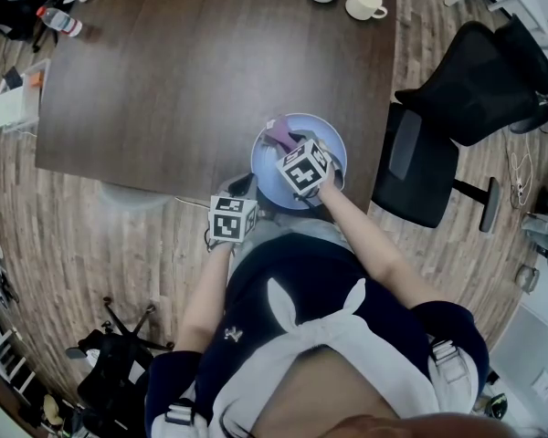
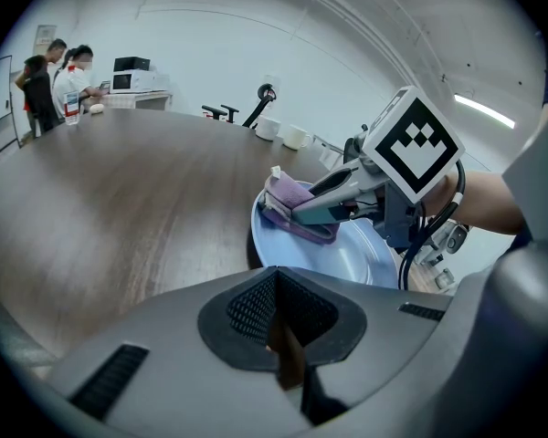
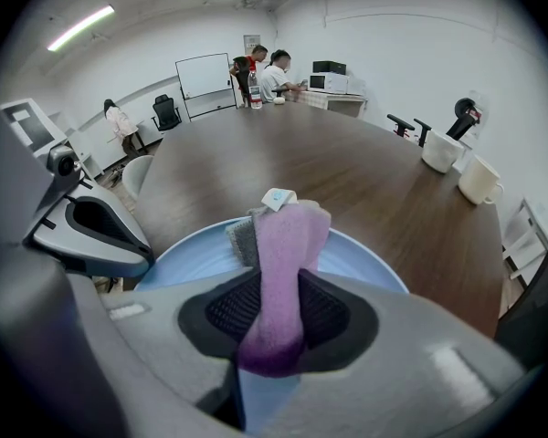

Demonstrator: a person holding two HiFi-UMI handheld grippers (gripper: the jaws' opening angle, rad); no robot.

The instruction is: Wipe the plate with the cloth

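Right tongs [image 3: 274, 290] clamp the purple cloth [image 3: 288, 240] inside the blue plate [image 3: 365, 261]; left tongs [image 2: 276, 279] sit clenched, empty, beside the plate's rim.

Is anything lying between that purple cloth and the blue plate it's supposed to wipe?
Nothing visible does. The right hand-held gripper holds the cloth directly over the plate, whose surface is otherwise bare.

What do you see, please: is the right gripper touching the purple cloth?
Touching: the right gripper pinches the purple cloth between its jaws in the right gripper view.
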